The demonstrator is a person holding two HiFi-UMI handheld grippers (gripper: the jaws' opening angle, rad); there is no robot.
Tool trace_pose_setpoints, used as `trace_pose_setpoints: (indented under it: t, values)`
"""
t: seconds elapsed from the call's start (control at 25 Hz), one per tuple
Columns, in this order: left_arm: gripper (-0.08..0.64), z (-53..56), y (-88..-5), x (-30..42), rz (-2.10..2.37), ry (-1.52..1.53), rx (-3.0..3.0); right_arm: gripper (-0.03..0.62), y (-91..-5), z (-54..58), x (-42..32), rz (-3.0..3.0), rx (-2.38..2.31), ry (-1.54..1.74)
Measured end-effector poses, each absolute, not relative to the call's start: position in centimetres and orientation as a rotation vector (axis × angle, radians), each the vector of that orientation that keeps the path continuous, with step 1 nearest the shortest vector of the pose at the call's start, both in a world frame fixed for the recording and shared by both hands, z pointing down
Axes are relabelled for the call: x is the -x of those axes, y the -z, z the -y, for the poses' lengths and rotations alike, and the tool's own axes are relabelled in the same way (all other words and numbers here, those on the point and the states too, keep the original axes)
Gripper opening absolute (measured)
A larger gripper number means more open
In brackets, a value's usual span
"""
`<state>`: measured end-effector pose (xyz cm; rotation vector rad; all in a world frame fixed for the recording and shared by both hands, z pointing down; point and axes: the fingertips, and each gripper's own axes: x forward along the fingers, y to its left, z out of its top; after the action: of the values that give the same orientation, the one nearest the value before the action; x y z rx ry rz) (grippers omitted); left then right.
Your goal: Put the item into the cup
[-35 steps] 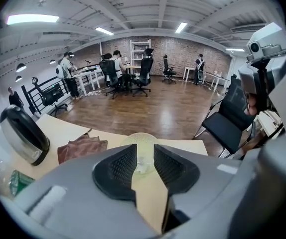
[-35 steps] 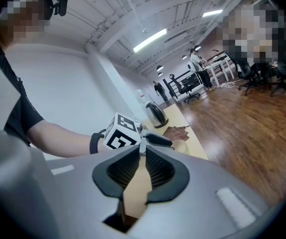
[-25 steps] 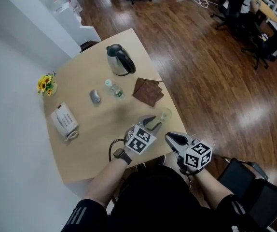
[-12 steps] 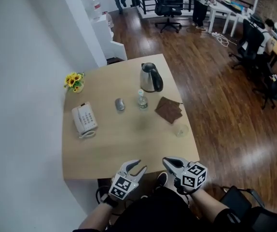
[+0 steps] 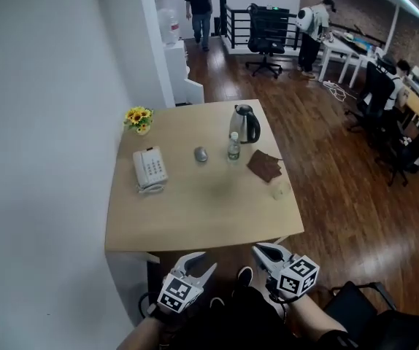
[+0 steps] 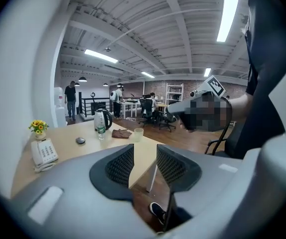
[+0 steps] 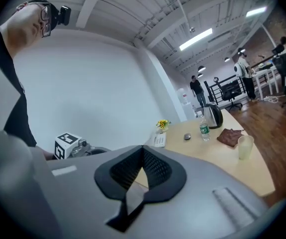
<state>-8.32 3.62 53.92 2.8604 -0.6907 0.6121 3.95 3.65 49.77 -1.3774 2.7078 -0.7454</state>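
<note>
A translucent cup (image 5: 280, 190) stands near the right edge of the wooden table (image 5: 202, 214), beside a brown cloth (image 5: 265, 165). In the left gripper view the cup (image 6: 138, 134) shows far beyond the jaws, and in the right gripper view the cup (image 7: 244, 147) sits at the right. My left gripper (image 5: 204, 262) hangs below the table's near edge, open, with nothing between its jaws (image 6: 145, 156). My right gripper (image 5: 258, 249) is beside it, also off the table, jaws closed tip to tip and empty (image 7: 143, 149). Neither gripper touches anything.
On the table stand a kettle (image 5: 244, 124), a small bottle (image 5: 233, 146), a mouse (image 5: 201, 154), a white phone (image 5: 150, 170) and sunflowers (image 5: 138, 117). A white wall runs along the left. Wood floor, office chairs and standing people lie beyond; a black chair (image 5: 370, 305) is at lower right.
Both grippers have drawn back from over the table's near edge toward my body. The head view has pulled away, so the whole table now shows smaller and farther.
</note>
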Motion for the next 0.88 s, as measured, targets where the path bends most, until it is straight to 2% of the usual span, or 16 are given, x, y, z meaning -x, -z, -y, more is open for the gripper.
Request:
trace_pose_setpoints:
  t: [0.28, 0.88]
  values:
    - [0.137, -6.8, -51.9, 9.8, 0.746, -0.544, -2.906, 0.008, -47.7, -8.5, -2.1, -2.781, 1.378, 0.68]
    - [0.138, -9.0, -49.2, 9.2, 0.846, -0.465, -2.897, 0.008, -45.4, -11.4, -2.0, -2.87, 1.319, 0.536]
